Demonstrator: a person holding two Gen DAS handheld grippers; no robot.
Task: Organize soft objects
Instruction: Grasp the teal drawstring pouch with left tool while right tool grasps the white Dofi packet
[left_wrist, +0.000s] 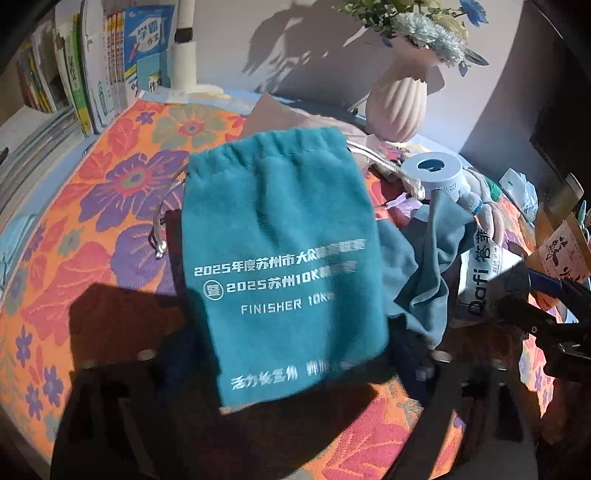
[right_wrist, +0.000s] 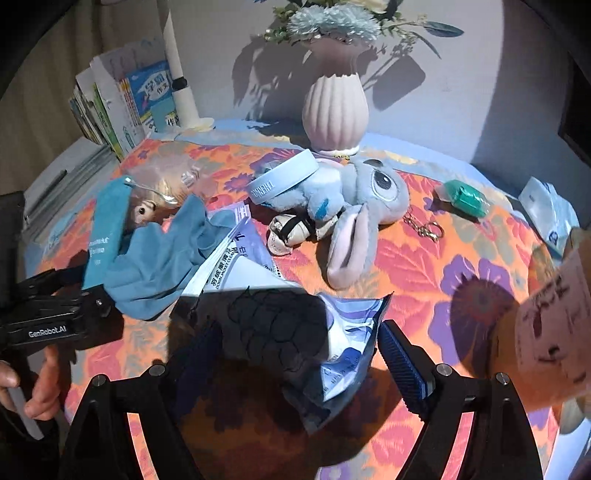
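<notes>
a: item one, teal drawstring pouch (left_wrist: 284, 254); where do you have it?

b: i see it flat on the floral tablecloth (left_wrist: 110, 206), mouth toward the wall, white print facing up, silver cord (left_wrist: 164, 218) trailing off its left side; its near edge lies between the fingers of my left gripper (left_wrist: 295, 373). the fingers are in deep shadow; i cannot tell whether the pads touch the fabric.

a: item two, right side?

b: right gripper (right_wrist: 291, 354) has its jaws spread wide; a blue-and-white printed packet (right_wrist: 343, 347) lies between them, no pad pressing on it that i can see; the right blue ribbed pad (right_wrist: 400, 363) stands just beside the packet's edge.

a: remaining soft stock?

b: grey-blue plush toy (right_wrist: 354, 195) lying near the middle of the cloth, a pale blue ring (right_wrist: 282, 177) resting against it; a crumpled teal cloth (right_wrist: 159, 258) beside the pouch; a small green wrapped piece (right_wrist: 467, 197) well apart to the right; ribbed pink vase (right_wrist: 334, 110) with flowers at the back; books (right_wrist: 110, 110) upright at the left rear.
</notes>
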